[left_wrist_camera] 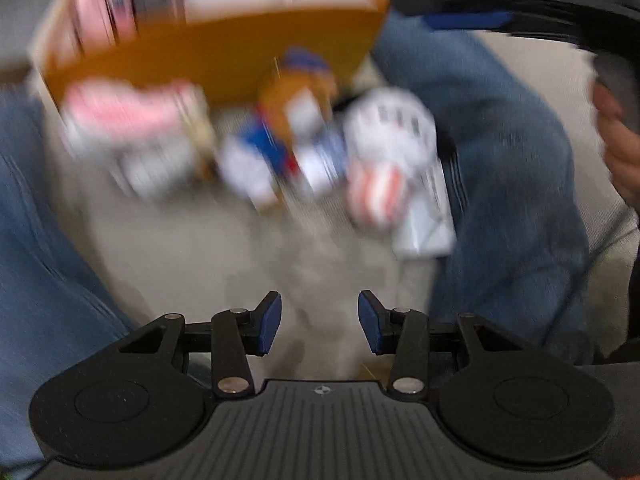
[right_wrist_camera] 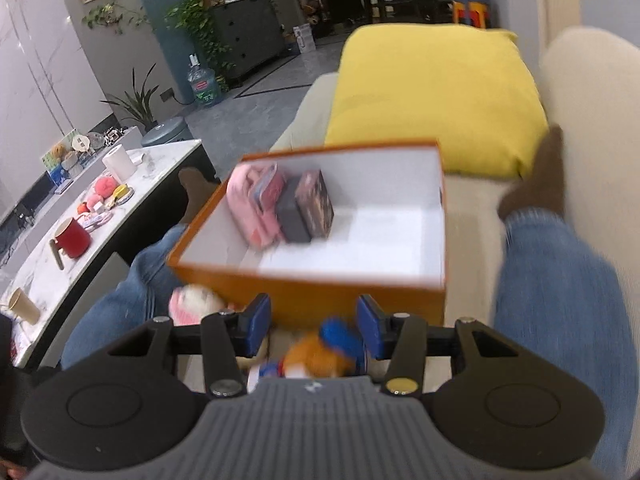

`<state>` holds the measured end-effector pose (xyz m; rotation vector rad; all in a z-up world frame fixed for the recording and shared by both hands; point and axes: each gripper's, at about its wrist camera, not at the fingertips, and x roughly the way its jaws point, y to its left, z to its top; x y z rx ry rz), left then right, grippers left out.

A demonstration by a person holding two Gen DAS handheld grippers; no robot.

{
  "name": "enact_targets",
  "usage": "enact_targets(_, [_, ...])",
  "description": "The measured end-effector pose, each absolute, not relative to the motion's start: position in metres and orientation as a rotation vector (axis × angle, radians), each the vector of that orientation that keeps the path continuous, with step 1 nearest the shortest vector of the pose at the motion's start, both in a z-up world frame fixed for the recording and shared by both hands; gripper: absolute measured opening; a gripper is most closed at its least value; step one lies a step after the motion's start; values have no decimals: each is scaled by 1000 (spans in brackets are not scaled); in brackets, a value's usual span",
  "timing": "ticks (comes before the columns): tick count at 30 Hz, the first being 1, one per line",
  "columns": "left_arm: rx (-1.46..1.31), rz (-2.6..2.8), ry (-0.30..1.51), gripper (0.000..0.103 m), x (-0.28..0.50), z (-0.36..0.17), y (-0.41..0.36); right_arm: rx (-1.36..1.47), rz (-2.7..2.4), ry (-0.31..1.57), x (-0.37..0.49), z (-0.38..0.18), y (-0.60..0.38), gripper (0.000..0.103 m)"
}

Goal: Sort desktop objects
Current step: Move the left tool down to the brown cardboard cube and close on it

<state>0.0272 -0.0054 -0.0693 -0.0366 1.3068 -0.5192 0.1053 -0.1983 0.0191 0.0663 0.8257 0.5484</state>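
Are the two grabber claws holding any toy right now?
No. The left gripper is open with nothing between its blue pads. The right gripper is open too, above the orange plush toy, not gripping it.

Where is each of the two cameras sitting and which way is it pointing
Left wrist: on the left gripper, looking down at blurred small items lying before the orange box; jeans legs on both sides, the right gripper above, jaws open.
Right wrist: on the right gripper, looking forward over the box toward a yellow cushion and a white table; jeans legs and socks show, jaws open.
Shared: the box, the orange plush toy, the legs.
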Motion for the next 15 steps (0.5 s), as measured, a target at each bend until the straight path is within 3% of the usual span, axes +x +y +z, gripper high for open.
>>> enact_targets(5, [-77, -570, 1480, 61, 15, -115, -29, 109, 524, 884, 68, -9, -216, 50])
enact_targets(15, [420, -972, 1401, 66, 4, -124, -62, 196, 487, 925, 44, -29, -244, 50])
